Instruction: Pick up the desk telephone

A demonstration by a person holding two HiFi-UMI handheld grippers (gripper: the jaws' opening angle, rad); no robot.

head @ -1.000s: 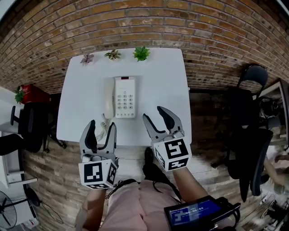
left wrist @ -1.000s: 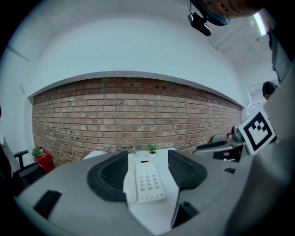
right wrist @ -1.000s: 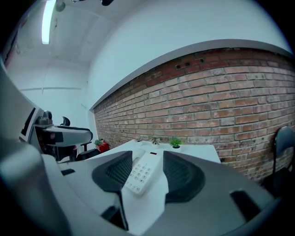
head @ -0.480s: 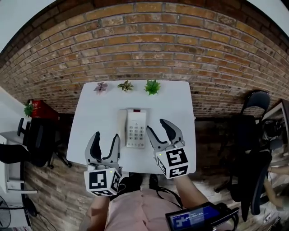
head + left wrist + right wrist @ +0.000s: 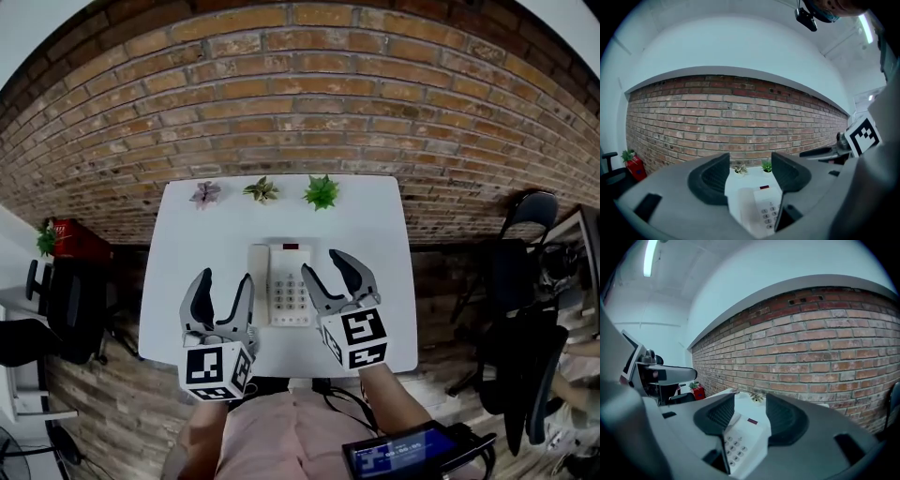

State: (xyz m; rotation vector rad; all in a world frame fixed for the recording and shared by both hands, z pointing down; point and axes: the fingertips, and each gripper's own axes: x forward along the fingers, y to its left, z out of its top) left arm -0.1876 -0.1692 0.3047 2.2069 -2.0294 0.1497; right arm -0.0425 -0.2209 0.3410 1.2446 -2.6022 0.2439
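Moved forward, left gripper [image 5: 225, 278] and right gripper [image 5: 322, 263] hover open near the telephone [image 5: 289, 272].

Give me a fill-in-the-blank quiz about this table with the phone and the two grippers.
At the far edge of the table stand ___ small plants.
The wall behind is made of ___.
The phone has its handset on its ___ side in the head view.
The left gripper and right gripper both have jaws ___, holding nothing.
Missing words: three; brick; left; open.
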